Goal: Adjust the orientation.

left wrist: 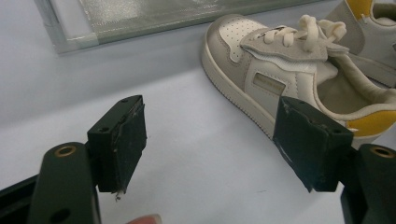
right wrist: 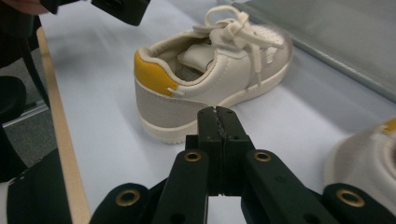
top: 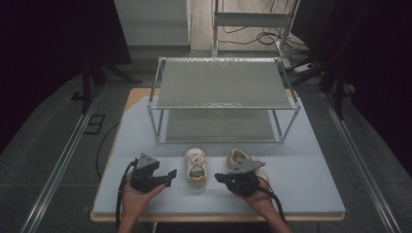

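Jaws of the left gripper (top: 171, 175) stand wide and empty; those of the right gripper (top: 218, 177) are pressed together. Between them a shoe (top: 196, 168) stands on the desk (top: 311, 160), its mate (top: 237, 158) by the right gripper. A shelf rack (top: 223, 99) stands beyond, bare desk around.

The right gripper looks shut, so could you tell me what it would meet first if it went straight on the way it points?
Probably the heel of the left shoe: the right gripper, jaws closed and empty, points at its grey heel panel, a short gap away.
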A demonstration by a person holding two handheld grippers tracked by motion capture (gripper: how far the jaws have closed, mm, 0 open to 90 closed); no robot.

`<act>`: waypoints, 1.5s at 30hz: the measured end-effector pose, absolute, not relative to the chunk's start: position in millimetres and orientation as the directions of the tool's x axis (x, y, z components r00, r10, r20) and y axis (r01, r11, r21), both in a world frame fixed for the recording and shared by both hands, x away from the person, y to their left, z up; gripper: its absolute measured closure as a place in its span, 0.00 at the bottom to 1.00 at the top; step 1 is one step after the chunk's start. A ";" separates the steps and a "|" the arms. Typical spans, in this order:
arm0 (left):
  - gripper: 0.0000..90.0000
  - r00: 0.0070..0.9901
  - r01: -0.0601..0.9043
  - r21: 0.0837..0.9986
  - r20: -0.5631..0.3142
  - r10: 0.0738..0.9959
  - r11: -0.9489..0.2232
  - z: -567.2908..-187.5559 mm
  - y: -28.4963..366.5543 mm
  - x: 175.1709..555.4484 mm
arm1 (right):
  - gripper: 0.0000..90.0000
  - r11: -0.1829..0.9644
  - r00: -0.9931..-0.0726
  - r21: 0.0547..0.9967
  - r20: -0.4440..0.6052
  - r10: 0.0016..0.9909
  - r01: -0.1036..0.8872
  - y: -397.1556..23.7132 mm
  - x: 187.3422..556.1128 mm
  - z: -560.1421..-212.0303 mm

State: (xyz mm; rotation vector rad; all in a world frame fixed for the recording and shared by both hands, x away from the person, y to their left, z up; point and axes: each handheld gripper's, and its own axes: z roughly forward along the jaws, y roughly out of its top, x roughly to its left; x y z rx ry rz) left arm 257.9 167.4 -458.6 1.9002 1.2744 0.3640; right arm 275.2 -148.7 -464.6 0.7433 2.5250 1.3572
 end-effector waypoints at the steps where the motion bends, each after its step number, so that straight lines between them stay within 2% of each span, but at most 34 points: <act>1: 0.28 0.451 0.642 0.747 -0.188 0.873 -0.171 -458.6 167.4 257.9 | 0.99 0.458 -0.859 0.820 0.075 0.507 0.342 -148.7 275.2 -464.6; 16: 0.28 0.445 0.650 0.741 -0.192 0.875 -0.169 -460.6 167.6 258.1 | 0.99 0.532 -0.858 0.772 0.034 0.513 0.349 -120.4 280.5 -489.5; 37: 0.28 0.426 0.654 0.742 -0.202 0.882 -0.146 -458.4 180.2 255.6 | 0.99 0.553 -0.902 0.775 0.050 0.429 0.305 -75.6 277.2 -494.2; 45: 0.28 0.430 0.656 0.740 -0.200 0.880 -0.152 -458.3 179.1 255.1 | 0.98 0.544 -0.900 0.780 0.055 0.433 0.310 -80.2 275.3 -493.7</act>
